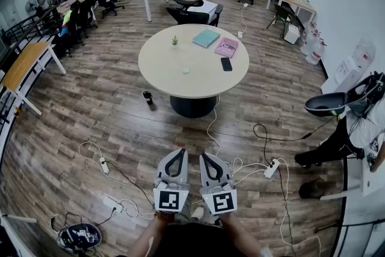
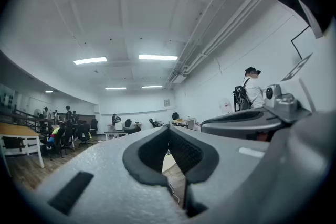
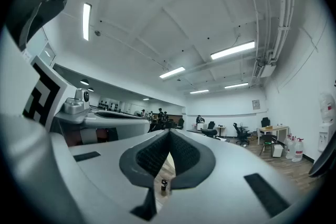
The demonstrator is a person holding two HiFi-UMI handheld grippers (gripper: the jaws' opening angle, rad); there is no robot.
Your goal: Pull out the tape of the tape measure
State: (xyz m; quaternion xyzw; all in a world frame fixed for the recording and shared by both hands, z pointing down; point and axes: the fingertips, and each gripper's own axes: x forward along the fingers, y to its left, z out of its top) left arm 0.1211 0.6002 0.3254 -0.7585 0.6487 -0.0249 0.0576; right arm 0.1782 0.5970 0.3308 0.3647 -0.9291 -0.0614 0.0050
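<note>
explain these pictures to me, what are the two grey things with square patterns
No robot: a person holds a two-jaw gripper in each hand. The head view looks down on the left gripper and right gripper; the patterned cubes are part of them. The other two pictures come from cameras riding on each gripper, looking along its jaws. Both are shut and empty. Ahead, a round table carries a teal book, a pink notebook, a black phone, a small plant and a pale object too small to identify.
</note>
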